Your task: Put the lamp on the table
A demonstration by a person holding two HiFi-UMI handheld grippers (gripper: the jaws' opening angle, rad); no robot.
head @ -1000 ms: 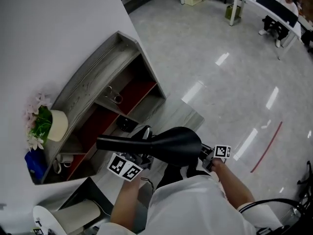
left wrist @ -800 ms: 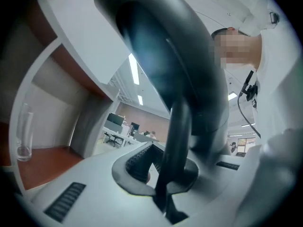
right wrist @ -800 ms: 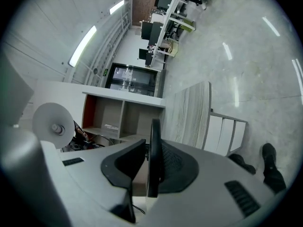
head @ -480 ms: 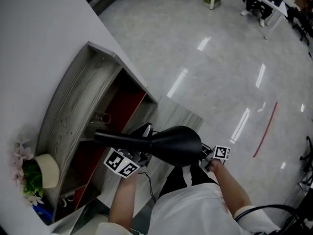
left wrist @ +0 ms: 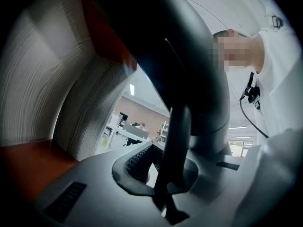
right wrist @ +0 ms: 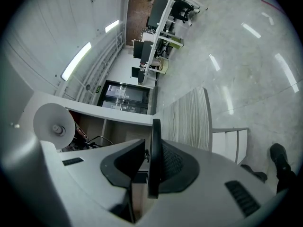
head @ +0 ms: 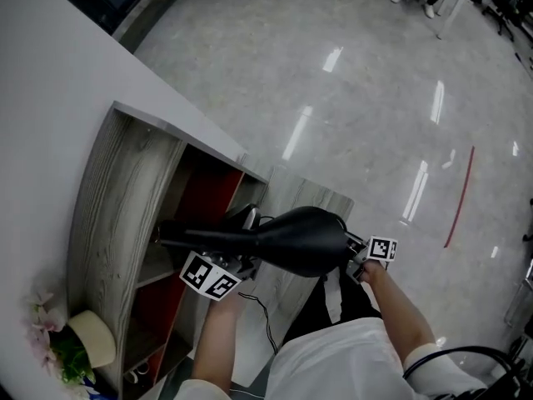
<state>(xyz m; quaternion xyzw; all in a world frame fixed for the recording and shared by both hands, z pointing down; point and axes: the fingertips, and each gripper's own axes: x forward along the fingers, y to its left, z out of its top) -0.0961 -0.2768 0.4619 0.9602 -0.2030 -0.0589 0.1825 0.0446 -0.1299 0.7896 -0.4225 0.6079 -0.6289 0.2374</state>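
I carry a black lamp (head: 300,240) level in the air over the floor, its thin stem pointing left toward the shelf unit. My left gripper (head: 241,227) is shut on the thin black stem (left wrist: 176,145), with the lamp's dark body (left wrist: 189,60) looming above it. My right gripper (head: 358,252) is at the lamp's wide end. Its jaws are opening. The lamp's thin black rim (right wrist: 155,150) stands between them, leaning on the right pad, with a sliver of gap on the left.
A grey wood shelf unit (head: 108,223) with red insides stands against a white surface (head: 50,73); flowers (head: 50,340) sit at its near end. A low grey wood-grain top (head: 312,198) lies below the lamp. Glossy floor with a red line (head: 460,194) spreads right.
The head view has swung: the shelf unit and flowers have slid down and left in frame. The lamp and both grippers keep the same places relative to each other.
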